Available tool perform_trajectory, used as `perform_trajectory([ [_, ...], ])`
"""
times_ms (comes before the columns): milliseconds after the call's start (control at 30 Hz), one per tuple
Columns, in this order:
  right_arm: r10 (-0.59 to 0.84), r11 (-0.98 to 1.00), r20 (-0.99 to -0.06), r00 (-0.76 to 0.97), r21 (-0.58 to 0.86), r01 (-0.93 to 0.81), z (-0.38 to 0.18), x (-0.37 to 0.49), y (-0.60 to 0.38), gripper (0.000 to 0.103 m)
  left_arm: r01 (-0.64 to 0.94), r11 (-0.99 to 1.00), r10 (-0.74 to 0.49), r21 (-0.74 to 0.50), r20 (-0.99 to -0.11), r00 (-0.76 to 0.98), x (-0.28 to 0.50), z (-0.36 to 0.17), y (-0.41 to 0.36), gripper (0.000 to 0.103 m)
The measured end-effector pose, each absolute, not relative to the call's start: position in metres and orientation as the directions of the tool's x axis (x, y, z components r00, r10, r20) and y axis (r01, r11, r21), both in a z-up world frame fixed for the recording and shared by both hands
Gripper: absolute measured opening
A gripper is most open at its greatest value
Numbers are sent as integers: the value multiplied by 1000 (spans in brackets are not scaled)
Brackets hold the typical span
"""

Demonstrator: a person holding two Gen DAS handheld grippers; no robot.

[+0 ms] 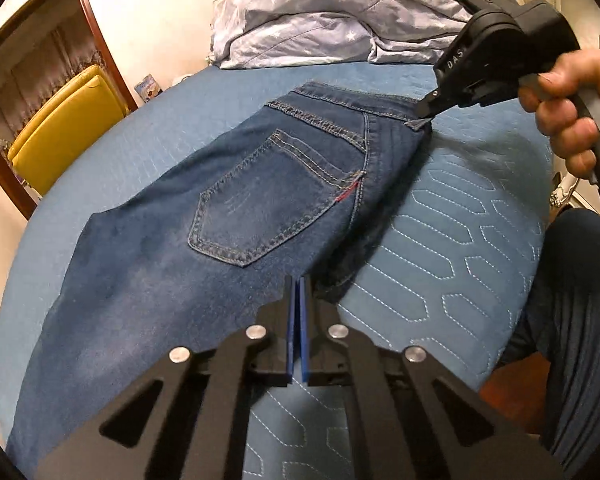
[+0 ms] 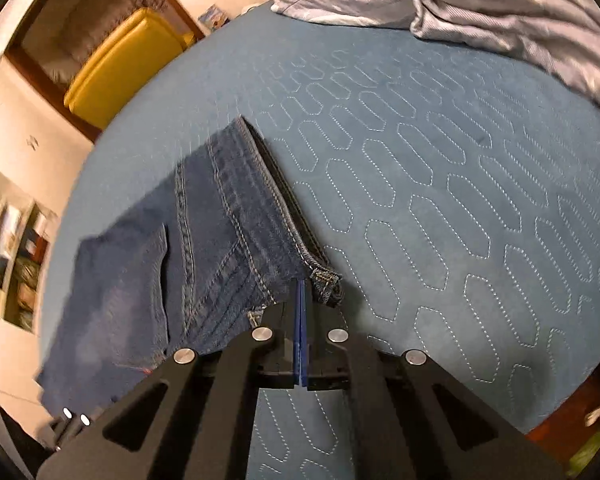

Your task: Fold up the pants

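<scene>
Dark blue jeans (image 1: 236, 216) lie on the blue quilted bed, folded lengthwise, back pocket (image 1: 272, 200) up. My left gripper (image 1: 299, 284) is shut, its tips at the crotch-side edge of the jeans; whether cloth is between the pads is hidden. My right gripper (image 1: 424, 114) is shut on the near waistband corner. In the right wrist view the right gripper (image 2: 301, 286) pinches the waistband corner (image 2: 324, 280), with the jeans (image 2: 204, 248) running off to the left.
The blue quilted bedspread (image 1: 440, 248) stretches right of the jeans. A crumpled grey star-print duvet (image 1: 320, 16) lies at the bed's far end. A yellow chair (image 1: 64, 128) stands beyond the left edge. The person's leg (image 1: 580, 340) is at right.
</scene>
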State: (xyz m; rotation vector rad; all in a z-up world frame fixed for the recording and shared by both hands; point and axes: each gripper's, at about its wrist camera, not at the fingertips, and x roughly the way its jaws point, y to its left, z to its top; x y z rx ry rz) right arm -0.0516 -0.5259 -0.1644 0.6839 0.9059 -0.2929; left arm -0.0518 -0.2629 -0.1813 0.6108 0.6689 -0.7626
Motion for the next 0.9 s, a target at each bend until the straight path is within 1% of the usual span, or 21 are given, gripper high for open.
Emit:
perform_trajectory([
  [67, 41, 748, -808, 588, 416, 518, -169, -49, -527, 0, 777, 576, -406, 252, -737, 540, -51, -190, -261, 1],
  [133, -2, 756, -816, 578, 377, 535, -163, -48, -524, 0, 772, 579, -409, 264, -725, 554, -53, -194, -259, 2],
  [167, -53, 773, -818, 572, 329, 542, -156, -48, -518, 0, 776, 581, -416, 248, -728, 544, -53, -194, -256, 2],
  [200, -148, 791, -814, 562, 244, 561, -144, -50, -506, 0, 783, 581, -426, 221, -737, 524, -52, -193, -252, 2],
  [233, -220, 804, -788, 575, 187, 564, -131, -53, -492, 12, 783, 586, -428, 209, -741, 518, -51, -195, -250, 2],
  [267, -228, 816, -767, 599, 185, 547, -124, -54, -482, 17, 779, 592, -427, 206, -740, 520, -50, -197, -250, 2],
  [300, -182, 853, -743, 644, 206, 479, -119, -52, -464, 17, 778, 596, -431, 200, -738, 520, -49, -198, -248, 2],
  [400, -73, 922, -749, 658, 201, 332, -131, -37, -417, 17, 763, 630, -468, 141, -716, 518, -48, -188, -238, 6],
  [433, -65, 931, -757, 651, 188, 312, -137, -33, -407, 17, 752, 651, -487, 102, -705, 516, -47, -181, -231, 10],
  [467, -58, 938, -767, 638, 177, 299, -144, -29, -399, 17, 723, 689, -497, 51, -692, 524, -44, -174, -221, 18],
  [500, -47, 943, -784, 619, 169, 286, -155, -24, -392, 17, 673, 739, -487, 16, -677, 551, -40, -168, -208, 32],
  [533, -56, 947, -799, 599, 149, 286, -164, -21, -388, 17, 643, 765, -478, 5, -666, 573, -38, -164, -200, 36],
  [600, -104, 951, -812, 574, 88, 296, -178, -22, -386, 5, 559, 829, -431, -22, -660, 615, -25, -161, -176, 36],
  [633, -110, 954, -809, 577, 78, 291, -180, -23, -386, 3, 526, 850, -407, -29, -670, 621, -19, -163, -168, 33],
  [667, -132, 954, -814, 565, 50, 295, -182, -26, -385, 1, 501, 865, -378, -32, -699, 607, -10, -169, -161, 30],
  [700, -153, 956, -822, 548, 18, 293, -184, -27, -383, 1, 484, 875, -349, -31, -731, 586, -3, -178, -155, 23],
  [733, -168, 959, -823, 543, -8, 284, -184, -27, -380, 1, 459, 888, -317, -32, -765, 561, 3, -189, -148, 22],
  [833, -215, 960, -821, 529, -79, 267, -187, -29, -372, 1, 444, 891, -351, -93, -762, 545, 4, -195, -135, 22],
  [900, -236, 957, -823, 517, -103, 273, -186, -27, -369, 1, 466, 882, -349, -65, -756, 553, 1, -196, -136, 22],
])
